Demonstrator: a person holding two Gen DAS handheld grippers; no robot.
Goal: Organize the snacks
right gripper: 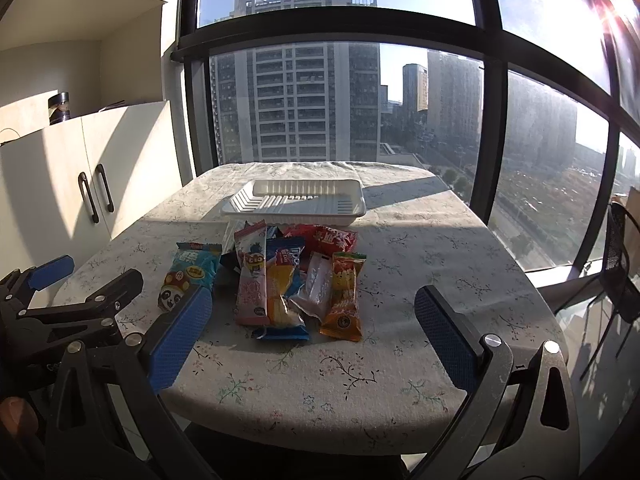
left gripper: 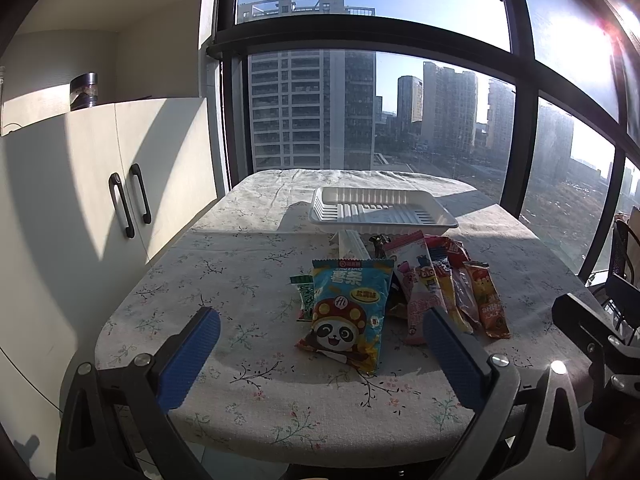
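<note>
Both wrist views face the window across the table [left gripper: 256, 364], side by side.

Left gripper [left gripper: 320, 344] wide open, holding nothing, low over the flowery table [left gripper: 248, 400]. Blue panda snack bag [left gripper: 348, 312] lying between the blue fingers [left gripper: 192, 360]. White tray [left gripper: 380, 210] behind the snack pile [left gripper: 440, 280], empty.

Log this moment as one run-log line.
left gripper: open, empty | right gripper: open, empty | snack packets: piled on table | white tray: empty
</note>
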